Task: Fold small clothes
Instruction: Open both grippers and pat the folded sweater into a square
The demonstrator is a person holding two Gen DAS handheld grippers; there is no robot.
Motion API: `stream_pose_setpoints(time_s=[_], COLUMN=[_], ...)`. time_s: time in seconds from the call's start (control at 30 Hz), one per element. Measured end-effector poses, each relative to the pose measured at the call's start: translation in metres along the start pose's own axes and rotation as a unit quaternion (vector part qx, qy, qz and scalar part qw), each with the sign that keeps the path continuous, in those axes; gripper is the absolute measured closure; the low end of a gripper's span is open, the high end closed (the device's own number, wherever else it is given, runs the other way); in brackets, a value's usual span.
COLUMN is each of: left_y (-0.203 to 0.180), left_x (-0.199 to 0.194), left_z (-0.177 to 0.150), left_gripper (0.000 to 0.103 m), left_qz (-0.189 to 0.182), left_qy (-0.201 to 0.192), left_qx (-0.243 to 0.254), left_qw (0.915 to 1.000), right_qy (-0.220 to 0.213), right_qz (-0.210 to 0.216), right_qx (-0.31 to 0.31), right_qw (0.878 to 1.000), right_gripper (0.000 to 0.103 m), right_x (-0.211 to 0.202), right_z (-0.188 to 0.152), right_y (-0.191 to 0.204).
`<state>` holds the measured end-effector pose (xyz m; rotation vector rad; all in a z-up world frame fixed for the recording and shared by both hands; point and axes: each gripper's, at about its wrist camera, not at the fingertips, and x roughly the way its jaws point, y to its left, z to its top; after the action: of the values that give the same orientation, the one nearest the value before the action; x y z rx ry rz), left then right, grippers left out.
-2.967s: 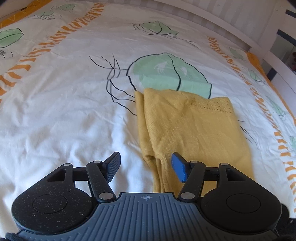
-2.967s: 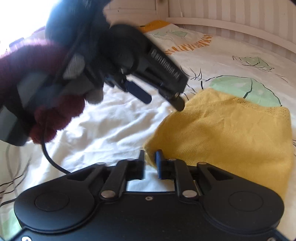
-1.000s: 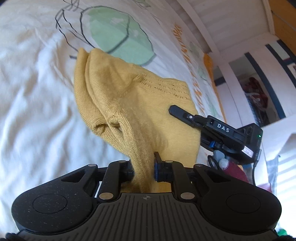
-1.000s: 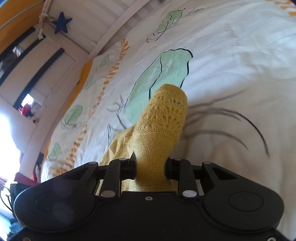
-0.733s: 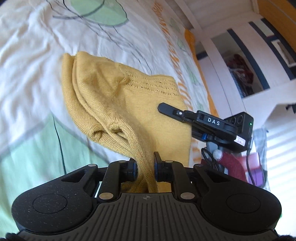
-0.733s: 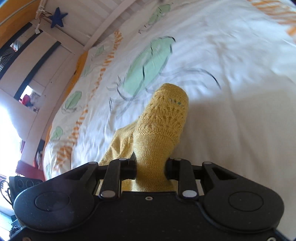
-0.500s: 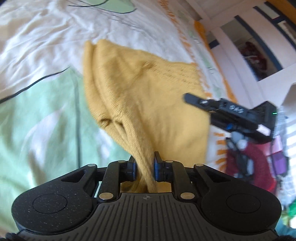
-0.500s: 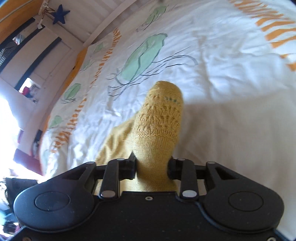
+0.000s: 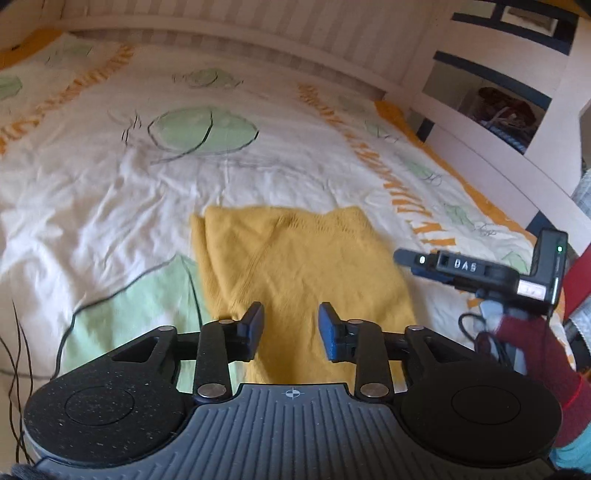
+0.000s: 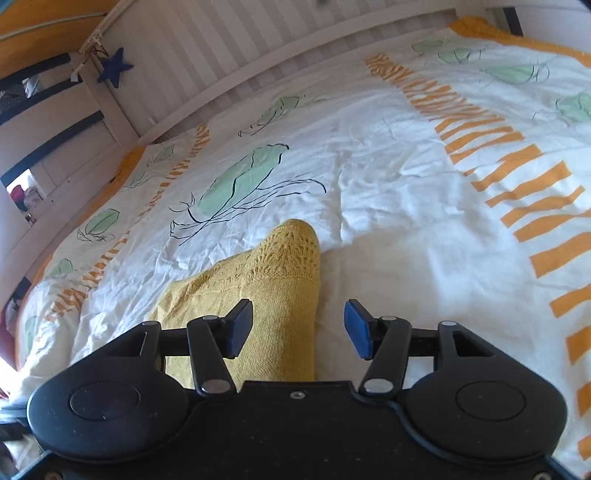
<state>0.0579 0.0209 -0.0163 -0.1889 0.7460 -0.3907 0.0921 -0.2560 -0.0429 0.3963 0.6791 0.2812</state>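
Lying folded on the duvet, the yellow knit sits near the bed's front edge, towards its right side, one corner over a green leaf print. Its long axis runs from the front edge towards the slatted headboard; the lacy hem points to the far end. In the left wrist view its left side shows a doubled fold.

The left gripper hangs over the knit's near end, jaws opening, the cloth below and between the pads but not pinched. The right gripper is also opening; its left pad sits over the knit's right edge, its right pad over bare duvet, and nothing is clamped. In the left view the right gripper shows just off the knit's right edge, held by a hand in a dark red glove.

The duvet is white and creased, with green leaves and orange striped bands. White bed rails frame it; a shelf nook stands at the right, and a blue star hangs on the wall.

The knit's near end is hidden behind both gripper bodies, so its full length cannot be seen. The left view is blurred, and what fills the nook cannot be made out.
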Motion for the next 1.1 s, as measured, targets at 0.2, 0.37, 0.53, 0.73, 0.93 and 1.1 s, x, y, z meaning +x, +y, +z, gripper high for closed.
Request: stream_pose_setpoints(time_s=[0.2,0.37,0.53,0.73,0.93,1.1], left_y=[-0.01,0.004,0.02,0.04,0.044,0.043], left_x=[0.053,0.083,0.093,0.102,0.103,0.103], left_z=[0.02,0.017,0.014,0.011,0.007,0.008], left_gripper=[0.055,0.034,0.023,0.006,0.0,0.0], left_qz=[0.031,0.08,0.128,0.154,0.154,0.154], left_qy=[-0.007,0.014,0.02,0.041,0.043,0.045], left_qx=[0.004,-0.01,-0.013,-0.034,-0.038,-0.04], left_qw=[0.9995,0.9966,0.9914,0.9866,0.9863,0.9863], right_qy=[-0.01,-0.012,-0.019,-0.006,0.055,0.046], right_qz=[-0.017,-0.025,-0.025,-0.061,-0.119,-0.111], right_qx=[-0.023,-0.041,-0.047,-0.071,-0.122,-0.129], right_qw=[1.0,0.999,0.998,0.996,0.984,0.984], right_gripper=[0.035,0.021,0.001,0.0,0.0,0.0], right_x=[-0.006,-0.007,0.001,0.037,0.089,0.082], right_z=[-0.005,-0.004,0.007,0.025,0.022,0.026], right_y=[0.004,0.009,0.013,0.018,0.011,0.012])
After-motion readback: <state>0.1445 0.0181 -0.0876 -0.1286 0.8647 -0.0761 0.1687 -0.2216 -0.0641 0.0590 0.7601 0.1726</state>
